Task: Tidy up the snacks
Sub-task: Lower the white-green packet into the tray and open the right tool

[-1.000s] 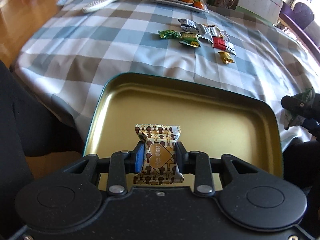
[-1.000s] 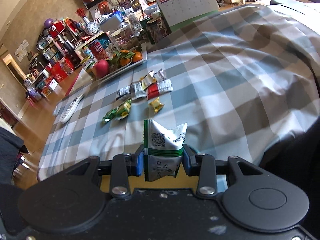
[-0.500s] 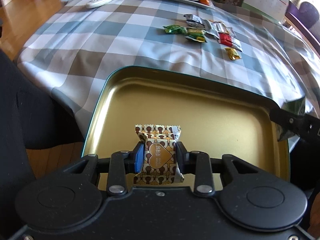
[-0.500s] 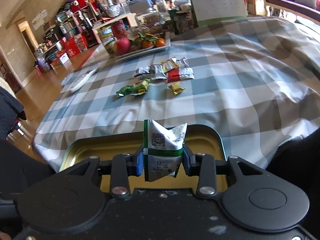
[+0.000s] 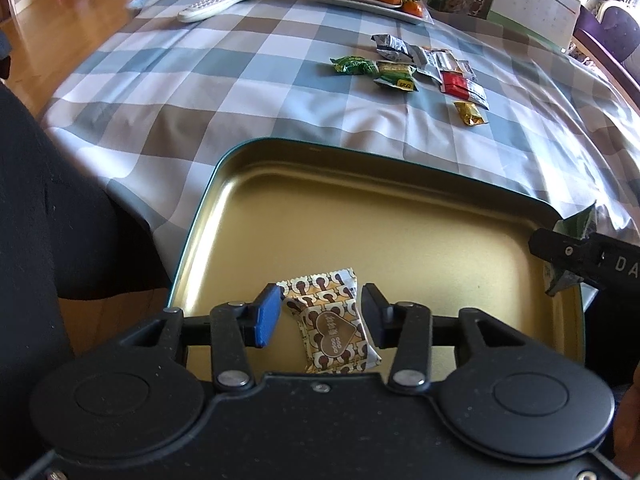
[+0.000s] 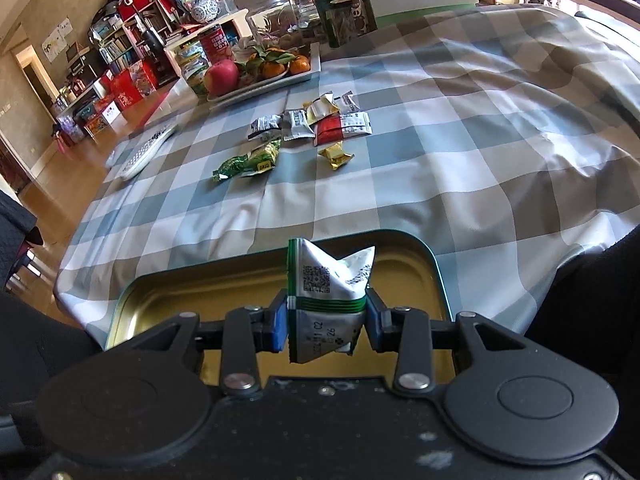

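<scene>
Gold heart-print snack (image 5: 334, 326) lies tilted in gold tin (image 5: 400, 232); white-green packet (image 6: 328, 300) upright above it.

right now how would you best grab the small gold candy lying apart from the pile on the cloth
Grip the gold candy across its narrower middle, coming straight down from above. It lies flat on the tablecloth, clear of the red packet behind it, so the fingers should have room on both sides.

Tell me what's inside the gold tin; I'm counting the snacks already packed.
Inside the gold tin, one brown-and-gold heart-print packet lies between the open left gripper fingers. The rest of the visible floor is bare; the near edge is hidden by the gripper body.
</scene>
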Demonstrator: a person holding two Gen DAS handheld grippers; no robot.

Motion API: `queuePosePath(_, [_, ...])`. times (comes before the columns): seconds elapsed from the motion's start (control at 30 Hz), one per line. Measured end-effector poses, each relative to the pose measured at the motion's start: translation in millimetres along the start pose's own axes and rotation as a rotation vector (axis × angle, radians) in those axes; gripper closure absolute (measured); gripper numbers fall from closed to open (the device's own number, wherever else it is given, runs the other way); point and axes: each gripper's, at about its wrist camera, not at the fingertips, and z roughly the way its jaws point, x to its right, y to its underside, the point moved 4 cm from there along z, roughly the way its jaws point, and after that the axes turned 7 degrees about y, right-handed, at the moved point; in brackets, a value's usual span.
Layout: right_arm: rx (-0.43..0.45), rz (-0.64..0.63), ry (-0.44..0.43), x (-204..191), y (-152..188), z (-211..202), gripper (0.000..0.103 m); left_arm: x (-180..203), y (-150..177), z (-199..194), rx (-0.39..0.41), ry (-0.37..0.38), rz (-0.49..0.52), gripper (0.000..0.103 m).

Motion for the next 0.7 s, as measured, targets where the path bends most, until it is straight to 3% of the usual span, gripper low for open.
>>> queuePosePath(0.7, [-0.016,-0.002,0.009,1.0,0.9,3.5,0.062,-0.2,0.3,1.8,-0.001,-0.013,0.008,0.05])
